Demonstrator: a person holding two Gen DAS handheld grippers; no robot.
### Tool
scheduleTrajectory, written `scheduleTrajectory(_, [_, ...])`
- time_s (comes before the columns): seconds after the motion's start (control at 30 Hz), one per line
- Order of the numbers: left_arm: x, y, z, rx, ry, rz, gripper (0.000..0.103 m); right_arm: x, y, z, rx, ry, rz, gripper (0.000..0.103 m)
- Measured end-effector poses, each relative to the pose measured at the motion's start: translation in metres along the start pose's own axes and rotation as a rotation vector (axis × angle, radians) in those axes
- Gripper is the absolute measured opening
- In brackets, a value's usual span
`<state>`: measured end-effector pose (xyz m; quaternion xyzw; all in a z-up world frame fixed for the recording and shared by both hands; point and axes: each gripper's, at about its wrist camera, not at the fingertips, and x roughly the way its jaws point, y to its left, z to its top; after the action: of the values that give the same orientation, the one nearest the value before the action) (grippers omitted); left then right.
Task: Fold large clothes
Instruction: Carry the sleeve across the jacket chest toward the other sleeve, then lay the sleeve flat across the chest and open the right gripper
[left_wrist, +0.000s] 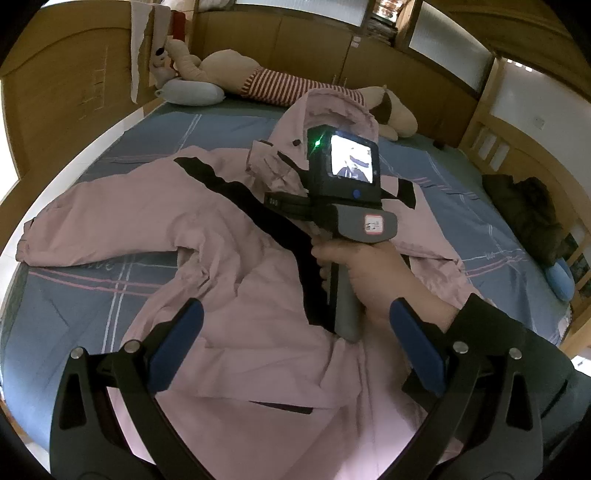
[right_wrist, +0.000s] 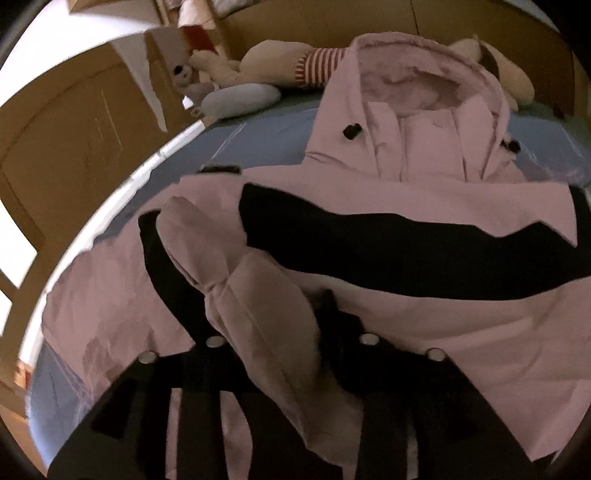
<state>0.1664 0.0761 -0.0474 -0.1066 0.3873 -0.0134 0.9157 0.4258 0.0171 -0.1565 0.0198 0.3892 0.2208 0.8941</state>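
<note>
Here the pink jacket (left_wrist: 229, 266) (hooded) lies on the bed (left_wrist: 122, 147).

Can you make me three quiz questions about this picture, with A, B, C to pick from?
1. Where is the plush toy? A on the floor; B on the bed, beyond the hood; C inside a box.
2. What colour is the jacket? A pink with black bands; B green; C yellow.
3. How is the left gripper? A shut on a sleeve; B shut on a pillow; C open.
Answers: B, it lies behind the hood; A, pink cloth, black bands; C, its fingers stand wide apart, nothing between.
</note>
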Motion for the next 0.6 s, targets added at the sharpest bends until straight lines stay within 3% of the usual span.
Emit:
scheduleTrajectory(0.13, [-0.004, 0.001, 0.001, -0.003, -0.018, -0.011, 0.101, -0.004, 0.006, -0.002, -0.027, -0.011, -0.037, 0.046])
scheduleTrajectory(0.17, [-0.006, 0.001, 0.001, 0.0, -0.024, -0.007, 0.101, -0.006, 0.005, -0.002, -0.019, -0.009, -0.042, 0.055])
scheduleTrajectory(0.27, [-0.008, 0.002, 0.001, -0.002, -0.035, -0.005, 0.101, -0.018, 0.006, 0.001, 0.01, -0.034, -0.021, 0.101])
scheduleTrajectory(0.6, [-0.02, 0.008, 0.003, -0.026, -0.063, -0.006, 0.101, -0.1, 0.012, 0.018, 0.029, -0.172, -0.012, 0.102])
